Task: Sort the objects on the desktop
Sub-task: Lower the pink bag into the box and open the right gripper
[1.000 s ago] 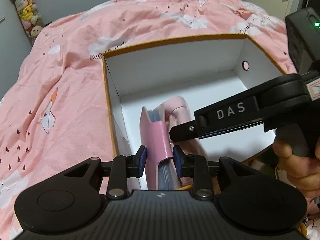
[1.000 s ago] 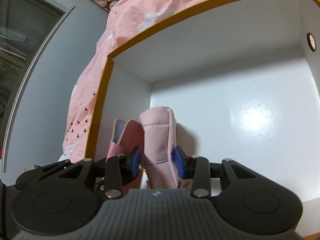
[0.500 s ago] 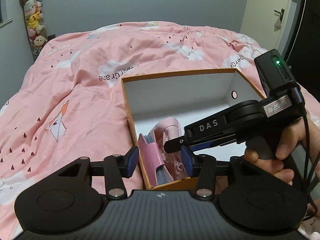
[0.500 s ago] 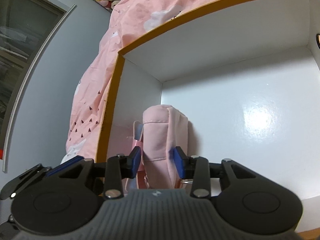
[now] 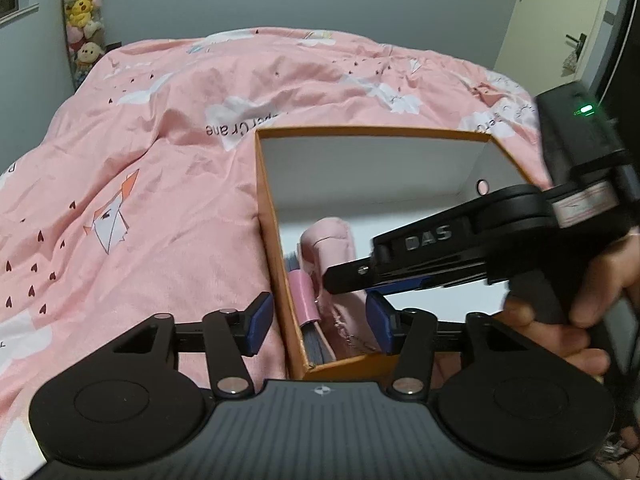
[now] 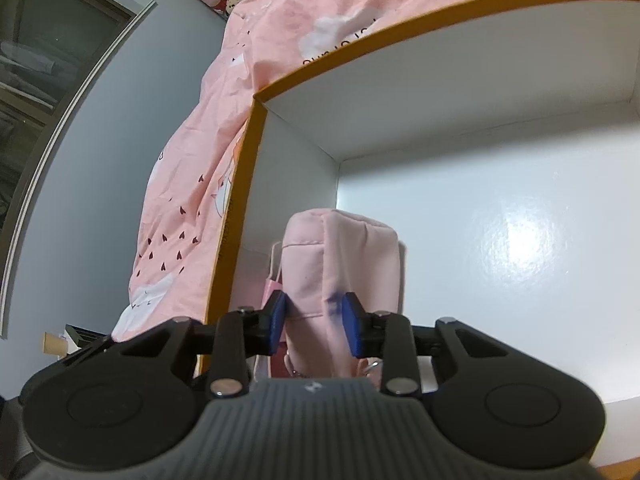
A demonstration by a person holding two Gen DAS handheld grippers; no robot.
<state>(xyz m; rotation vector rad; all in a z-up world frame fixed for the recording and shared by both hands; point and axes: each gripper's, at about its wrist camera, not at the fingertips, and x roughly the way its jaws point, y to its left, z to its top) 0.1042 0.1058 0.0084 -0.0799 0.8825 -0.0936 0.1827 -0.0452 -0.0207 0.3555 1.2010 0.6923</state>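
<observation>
An orange box with white inside (image 5: 276,216) (image 6: 240,184) sits on the pink bedspread. A pink notebook (image 5: 304,300) stands against its left wall, with a pink fabric pouch (image 5: 334,240) (image 6: 344,256) beside it. My left gripper (image 5: 318,322) is open and empty, above the box's near left corner. My right gripper (image 6: 314,318) reaches into the box; its blue pads sit on both sides of the pouch's near end, shut on it. The right gripper also shows in the left wrist view (image 5: 348,276).
The pink bedspread (image 5: 140,200) lies all around the box. The box floor (image 6: 520,248) right of the pouch is bare white. A shelf of plush toys (image 5: 82,20) stands by the far left wall. A door (image 5: 576,40) is at far right.
My left gripper let go of the pink notebook, opened, and drew back and up out of the box. My right gripper stayed on the pouch, pulled back slightly.
</observation>
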